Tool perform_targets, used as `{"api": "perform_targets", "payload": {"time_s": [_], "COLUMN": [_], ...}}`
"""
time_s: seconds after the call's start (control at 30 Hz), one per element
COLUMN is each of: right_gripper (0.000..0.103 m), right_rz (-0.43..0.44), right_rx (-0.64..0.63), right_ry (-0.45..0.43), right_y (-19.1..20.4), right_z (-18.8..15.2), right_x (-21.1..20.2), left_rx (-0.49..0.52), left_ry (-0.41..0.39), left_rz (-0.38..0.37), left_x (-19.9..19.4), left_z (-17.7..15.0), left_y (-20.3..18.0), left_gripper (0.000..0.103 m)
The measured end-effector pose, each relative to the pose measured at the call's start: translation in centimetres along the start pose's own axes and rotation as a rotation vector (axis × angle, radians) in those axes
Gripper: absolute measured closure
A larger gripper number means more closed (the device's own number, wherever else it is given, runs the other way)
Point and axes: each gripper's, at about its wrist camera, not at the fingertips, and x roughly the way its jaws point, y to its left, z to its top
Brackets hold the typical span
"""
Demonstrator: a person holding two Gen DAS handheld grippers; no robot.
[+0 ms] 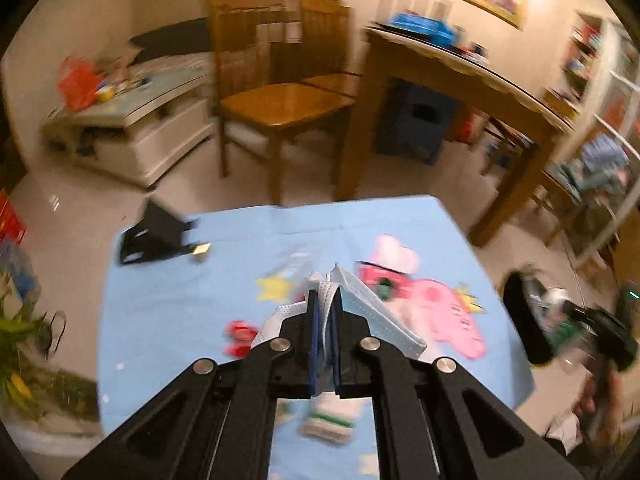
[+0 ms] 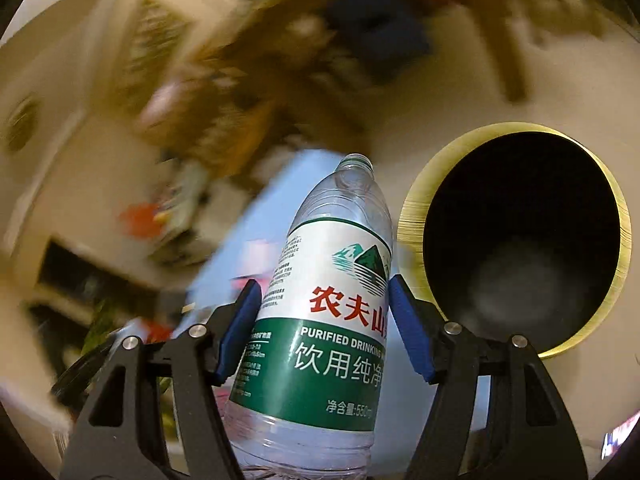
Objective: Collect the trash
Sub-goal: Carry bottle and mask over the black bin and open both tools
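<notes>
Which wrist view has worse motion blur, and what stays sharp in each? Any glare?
Right wrist view is worse: the room behind is smeared, while the water bottle in the right gripper and the bin rim stay sharp. Left wrist view: mild blur on the furniture and the tablecloth print; the left gripper and face mask are crisp. No strong glare; warm dim light, fisheye bending at the edges.

Capless clear bottle [image 2: 332, 320] beside black bin [image 2: 520, 240]; crumpled mask [image 1: 360, 304].

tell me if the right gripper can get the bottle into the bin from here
Probably yes. The right gripper is shut on the capless water bottle, and the black bin with the gold rim sits just to its right, mouth open, with nothing visible between them.
</notes>
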Motion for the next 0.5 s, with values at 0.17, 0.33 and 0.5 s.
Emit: {"api": "perform_targets", "payload": {"time_s": [0.17,0.33,0.5], "right_gripper": [0.038,0.037,0.007], "right_rz": [-0.108,-0.154,-0.364], "right_rx": [0.072,0.019,-0.086], "right_ry": [0.001,-0.011,-0.011], "right_y": [-6.2,-7.4,-7.4], "right_z": [2.1,4.1,5.1], "right_x": [2.2,3.9,6.1], "left_rx": [0.152,0.282,0.365], "left_ry": [0.025,0.062,0.116], "left_rz": [-0.085,-0.13,-0.176], "left_x": [1.7,5.7,10.2], "left_z": [-0.1,-0.9,-1.8], "left_y": [-9.9,-19.6,-27.2], "left_gripper": [0.099,0.098,0.098]}}
